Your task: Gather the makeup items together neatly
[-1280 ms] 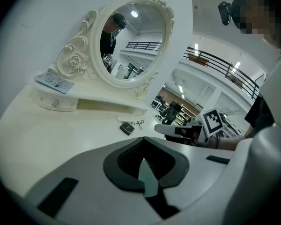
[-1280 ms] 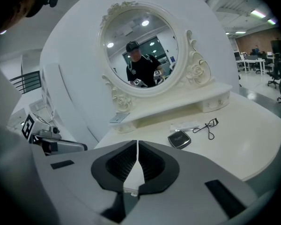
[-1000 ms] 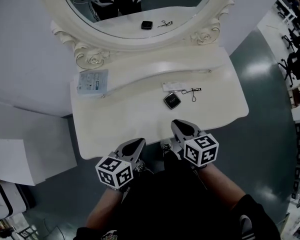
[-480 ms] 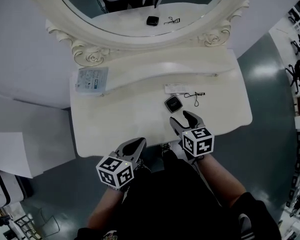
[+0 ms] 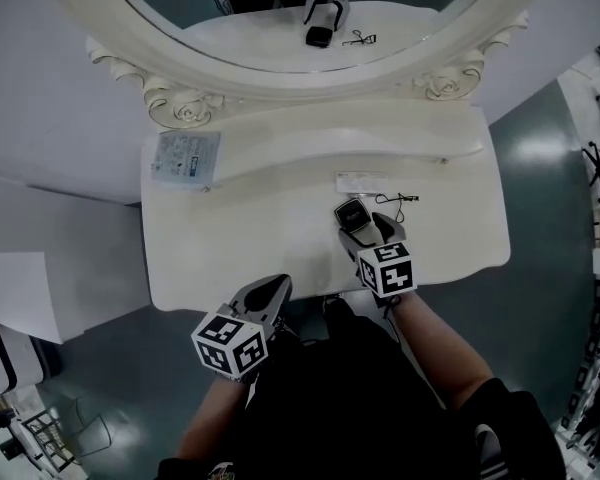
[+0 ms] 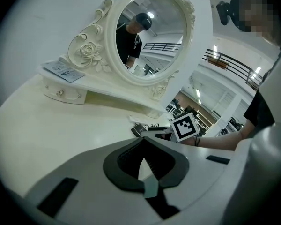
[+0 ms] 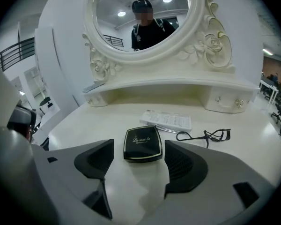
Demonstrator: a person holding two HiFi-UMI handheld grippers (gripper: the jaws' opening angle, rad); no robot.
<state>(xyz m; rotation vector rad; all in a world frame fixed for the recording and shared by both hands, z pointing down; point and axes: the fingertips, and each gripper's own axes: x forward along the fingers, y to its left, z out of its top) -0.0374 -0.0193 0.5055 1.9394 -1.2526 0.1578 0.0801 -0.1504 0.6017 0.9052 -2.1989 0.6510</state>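
Black compact (image 5: 349, 213) flat on tabletop (image 5: 240, 218), right of centre, between right gripper (image 5: 365, 230) jaws, pads not touching. Jaws wide apart, just been opening. Eyelash curler (image 5: 398, 199) and white packet (image 5: 362, 181) just beyond. Left gripper (image 5: 270, 293) at near edge, jaws closed, empty.

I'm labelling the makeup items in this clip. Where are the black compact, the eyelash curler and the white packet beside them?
black compact (image 7: 143, 144), right gripper view, centre of its lid.
eyelash curler (image 7: 217, 134), right gripper view, its clamp head.
white packet (image 7: 167, 121), right gripper view, middle of its printed face.
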